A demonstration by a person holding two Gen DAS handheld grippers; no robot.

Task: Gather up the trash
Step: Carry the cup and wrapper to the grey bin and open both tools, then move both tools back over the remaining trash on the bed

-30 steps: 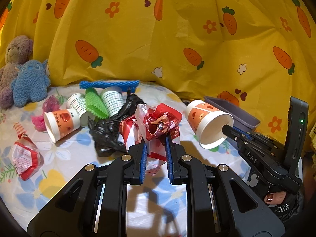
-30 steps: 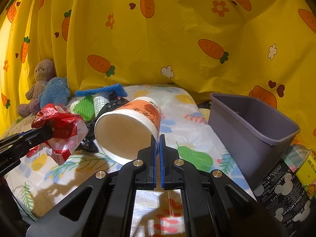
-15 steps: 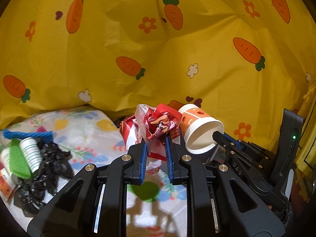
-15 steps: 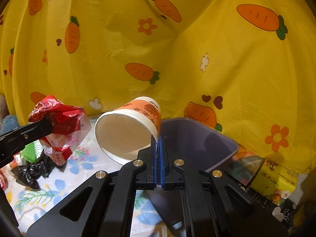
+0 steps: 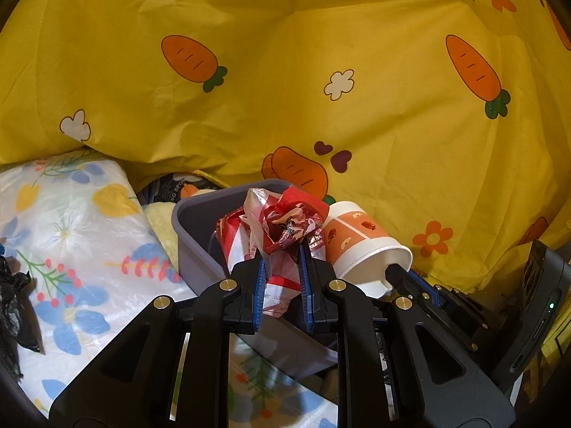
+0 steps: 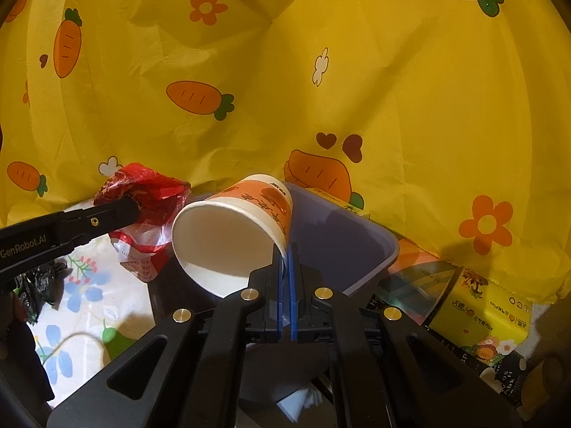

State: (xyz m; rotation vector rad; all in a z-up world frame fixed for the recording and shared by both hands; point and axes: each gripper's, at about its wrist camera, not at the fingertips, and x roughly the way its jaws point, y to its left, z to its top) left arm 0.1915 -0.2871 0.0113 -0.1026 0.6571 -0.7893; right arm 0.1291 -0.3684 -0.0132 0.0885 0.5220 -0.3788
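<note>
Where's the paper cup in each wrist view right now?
Left wrist: paper cup right of centre, on its side, rim pinched by the right tool.
Right wrist: cup centre, straight ahead of that tool.
Shared landmark: the grey bin behind it.

Trash held over the grey bin

The left gripper [image 5: 282,267] clamps a crumpled red-and-white wrapper [image 5: 282,228] above the bin [image 5: 200,242]; the right gripper [image 5: 392,273] pinches a paper cup [image 5: 360,246] beside it

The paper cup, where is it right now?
The paper cup is pinched by its rim in the right jaws, tipped sideways above the grey bin, beside the red wrapper.
</note>
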